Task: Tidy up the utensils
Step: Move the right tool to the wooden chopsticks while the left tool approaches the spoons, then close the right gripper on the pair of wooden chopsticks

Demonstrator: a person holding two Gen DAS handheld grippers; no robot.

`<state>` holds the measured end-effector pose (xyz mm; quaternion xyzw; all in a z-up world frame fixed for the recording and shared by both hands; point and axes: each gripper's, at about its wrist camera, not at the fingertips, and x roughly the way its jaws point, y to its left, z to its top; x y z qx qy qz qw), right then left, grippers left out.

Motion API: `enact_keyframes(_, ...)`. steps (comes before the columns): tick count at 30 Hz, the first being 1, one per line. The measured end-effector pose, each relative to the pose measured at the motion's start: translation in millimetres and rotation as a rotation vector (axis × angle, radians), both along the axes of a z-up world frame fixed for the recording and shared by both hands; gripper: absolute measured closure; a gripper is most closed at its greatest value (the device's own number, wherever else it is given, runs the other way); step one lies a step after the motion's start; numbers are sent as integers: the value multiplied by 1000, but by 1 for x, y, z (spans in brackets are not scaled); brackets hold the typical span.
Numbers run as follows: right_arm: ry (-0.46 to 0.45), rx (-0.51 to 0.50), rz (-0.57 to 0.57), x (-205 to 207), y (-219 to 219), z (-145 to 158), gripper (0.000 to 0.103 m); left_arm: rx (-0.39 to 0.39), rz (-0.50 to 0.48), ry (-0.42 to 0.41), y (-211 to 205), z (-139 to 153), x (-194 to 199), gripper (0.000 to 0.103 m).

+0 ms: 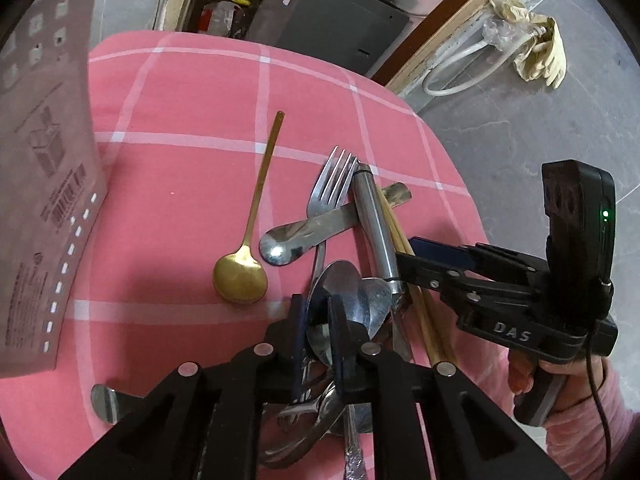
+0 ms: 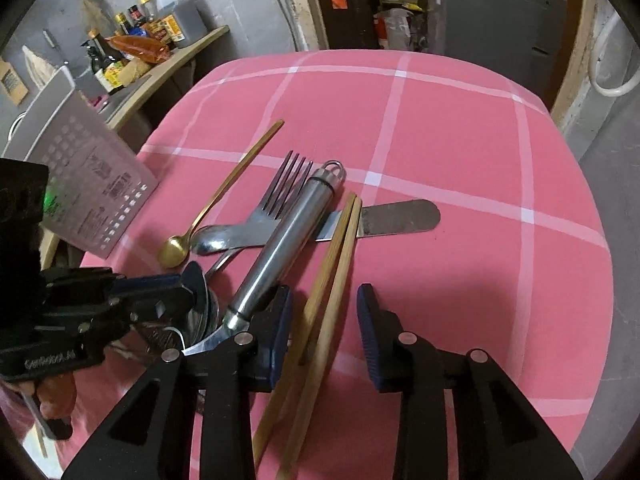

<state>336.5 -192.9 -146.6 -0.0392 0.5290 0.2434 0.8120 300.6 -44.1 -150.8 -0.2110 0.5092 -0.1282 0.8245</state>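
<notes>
A pile of utensils lies on a pink checked tablecloth (image 1: 192, 92). My left gripper (image 1: 318, 332) is shut on the bowl of a steel spoon (image 1: 340, 280) at the near end of the pile; it also shows in the right wrist view (image 2: 192, 280). My right gripper (image 2: 324, 320) is open around a pair of wooden chopsticks (image 2: 332, 264), which lie between its fingers. Beside them lie a steel tube handle (image 2: 288, 236), a fork (image 2: 280, 196), a flat steel spoon (image 2: 380, 220) and a gold spoon (image 1: 248, 240).
A perforated grey holder with printed labels (image 1: 44, 200) stands at the table's left edge. Bottles stand on a shelf (image 2: 140, 48) beyond the table. The table's right edge drops to a grey floor (image 1: 520, 128).
</notes>
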Motion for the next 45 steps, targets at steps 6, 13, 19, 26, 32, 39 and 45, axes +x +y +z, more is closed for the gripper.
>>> enact_keyframes(6,-17,-77,-39,-8,13,0,77,1,6,8,-3,1,4,90)
enact_keyframes(13,51,40,-94,-15,-13,-1,91,17,-23,-13,-9,10,-2,97)
enact_keyframes(19,113,152,-149,-28,-37,-4,92,16,-71,-32,-14,27,-14,100)
enact_keyframes(26,105,178,-179,-60,-51,-2,92,59,-147,-29,-30,39,-28,100)
enact_keyframes(32,119,223,-212,-72,-76,-10,92,76,-193,11,-34,34,-23,100)
enact_keyframes(39,128,278,-229,-79,-80,-20,92,84,-260,94,-44,18,-4,100)
enact_keyframes(45,118,300,-240,-87,-80,-23,92,60,-238,94,-44,15,0,100)
